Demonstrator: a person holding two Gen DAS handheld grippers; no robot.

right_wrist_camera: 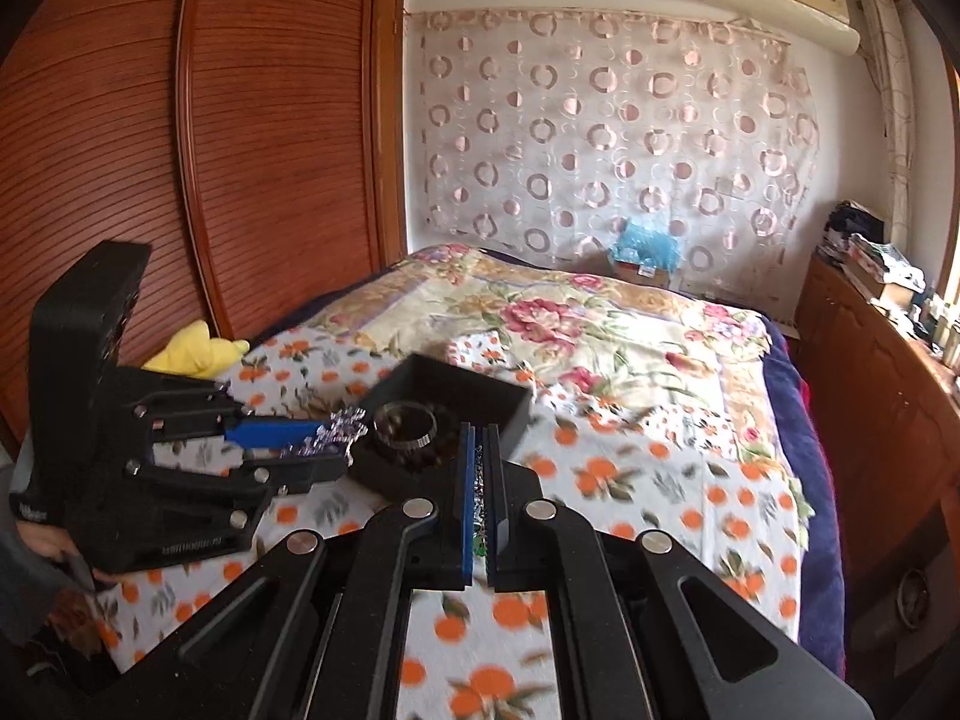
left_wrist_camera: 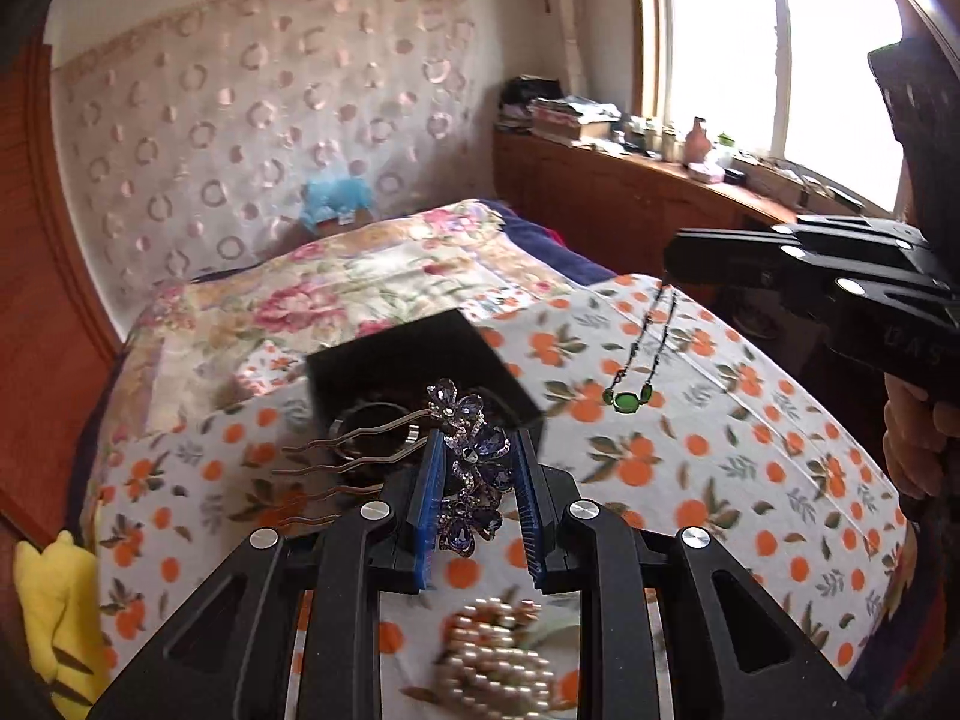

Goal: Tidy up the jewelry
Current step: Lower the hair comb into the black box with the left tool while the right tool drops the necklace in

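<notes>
The left gripper holds a hair comb between its blue ribbed pads; the jaws are clamped on the purple crystal flowers of its head. The thin wavy metal prongs of the comb stick out to the left, above the near edge of a black square box. This box has matte walls and stands on the bed, on a cloth printed with oranges and green leaves. Inside the box lies a smooth round metal bangle together with some dark beads.

The right gripper is at the right of the box, above the cloth. Its jaws are pressed nearly together on the thin dark chain of a necklace. The chain hangs down in two strands, and at its low end there is an oval green stone with a smaller green stone on each side, just over the cloth.

Near the left gripper, on the cloth, lies a heap of round cream pearls, a little blurred. The far part of the bed is covered with a quilt with big pink flowers.
</notes>
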